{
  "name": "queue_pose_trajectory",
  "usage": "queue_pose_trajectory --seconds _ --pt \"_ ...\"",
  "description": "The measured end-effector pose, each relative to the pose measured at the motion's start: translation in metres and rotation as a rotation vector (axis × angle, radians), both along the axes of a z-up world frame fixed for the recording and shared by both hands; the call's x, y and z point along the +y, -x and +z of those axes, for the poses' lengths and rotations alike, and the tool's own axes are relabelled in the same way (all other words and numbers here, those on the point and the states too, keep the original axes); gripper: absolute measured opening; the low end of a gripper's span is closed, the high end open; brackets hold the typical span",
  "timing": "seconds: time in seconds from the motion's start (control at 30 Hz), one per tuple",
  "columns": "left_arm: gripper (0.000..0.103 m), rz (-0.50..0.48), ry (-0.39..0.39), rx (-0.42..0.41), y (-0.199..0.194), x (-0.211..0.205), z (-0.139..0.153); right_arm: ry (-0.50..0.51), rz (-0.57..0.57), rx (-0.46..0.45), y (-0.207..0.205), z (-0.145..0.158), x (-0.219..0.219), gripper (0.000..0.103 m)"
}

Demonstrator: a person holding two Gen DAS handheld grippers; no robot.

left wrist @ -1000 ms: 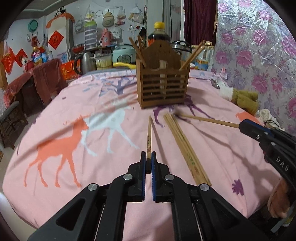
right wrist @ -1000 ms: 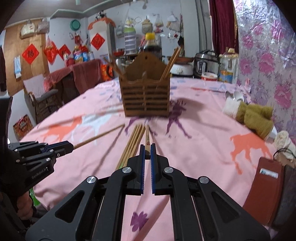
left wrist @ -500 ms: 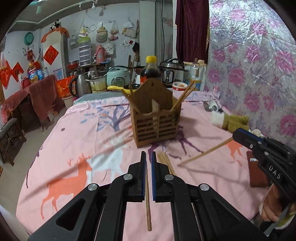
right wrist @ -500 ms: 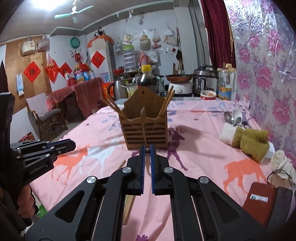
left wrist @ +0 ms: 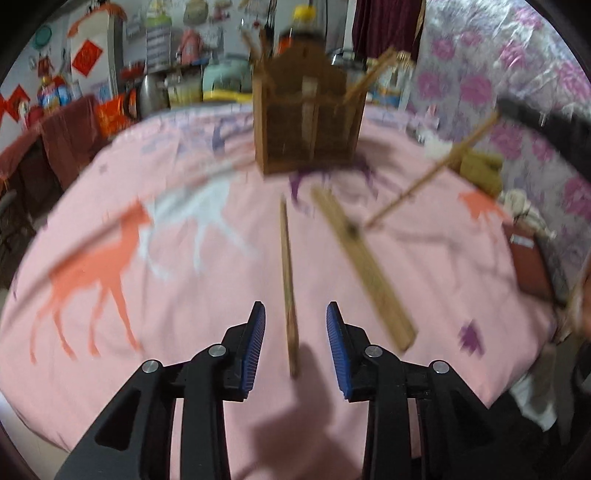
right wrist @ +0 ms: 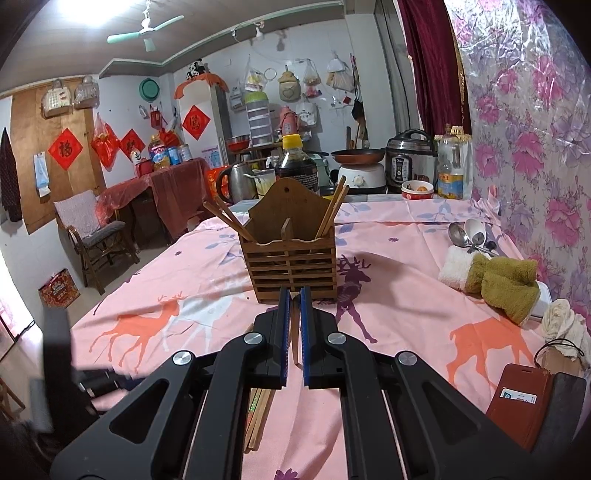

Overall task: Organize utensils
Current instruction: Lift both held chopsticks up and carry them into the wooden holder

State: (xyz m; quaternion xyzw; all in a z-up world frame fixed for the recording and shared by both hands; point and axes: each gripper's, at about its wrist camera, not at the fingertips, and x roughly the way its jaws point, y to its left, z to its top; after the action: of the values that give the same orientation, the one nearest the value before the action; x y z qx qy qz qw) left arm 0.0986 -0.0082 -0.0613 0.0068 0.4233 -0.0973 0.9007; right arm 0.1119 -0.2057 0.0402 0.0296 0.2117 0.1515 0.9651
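Pink deer-print cloth point(left wrist: 155, 295) covers the table. From the left wrist, the left hand-held gripper point(left wrist: 295, 332) has just been opening; a chopstick point(left wrist: 287, 266) lies between its jaws, untouched, beside a bundle point(left wrist: 364, 273) before the holder point(left wrist: 308, 125). From the right wrist, the right hand-held gripper point(right wrist: 292, 325) is clamped on a chopstick point(right wrist: 294, 345), in front of the holder point(right wrist: 291, 254).

Pale green ceiling fan point(right wrist: 146, 31) upper left; maroon curtain point(right wrist: 434, 66) and pink floral wall covering point(right wrist: 528, 122) at right; wicker armchair point(right wrist: 94, 236) at left.
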Motion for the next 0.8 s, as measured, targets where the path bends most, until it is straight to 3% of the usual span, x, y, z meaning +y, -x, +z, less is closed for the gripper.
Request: queue_pose_trajectory --seconds 0.1,0.2,0.27,0.33,0.8 --pt "0.034 -0.008 0.002 0.038 0.006 0.002 -0.022 -0.004 0.002 0.004 0.001 -0.002 0.0 0.006" --pt "0.032 -0.02 -0.051 -0.003 0.014 -0.003 -0.026 -0.002 0.002 0.003 0.001 -0.002 0.001 0.007" --pt "0.007 -0.037 -0.047 -0.006 0.016 -0.005 -0.027 -0.004 0.001 0.004 0.0 -0.002 0.0 0.007" --pt "0.006 -0.035 -0.031 -0.009 0.016 -0.003 -0.023 -0.007 -0.001 0.005 0.002 -0.005 0.001 0.007" --pt "0.006 0.004 -0.006 -0.231 -0.007 -0.003 0.099 -0.018 -0.004 0.017 0.001 -0.003 0.001 0.006"
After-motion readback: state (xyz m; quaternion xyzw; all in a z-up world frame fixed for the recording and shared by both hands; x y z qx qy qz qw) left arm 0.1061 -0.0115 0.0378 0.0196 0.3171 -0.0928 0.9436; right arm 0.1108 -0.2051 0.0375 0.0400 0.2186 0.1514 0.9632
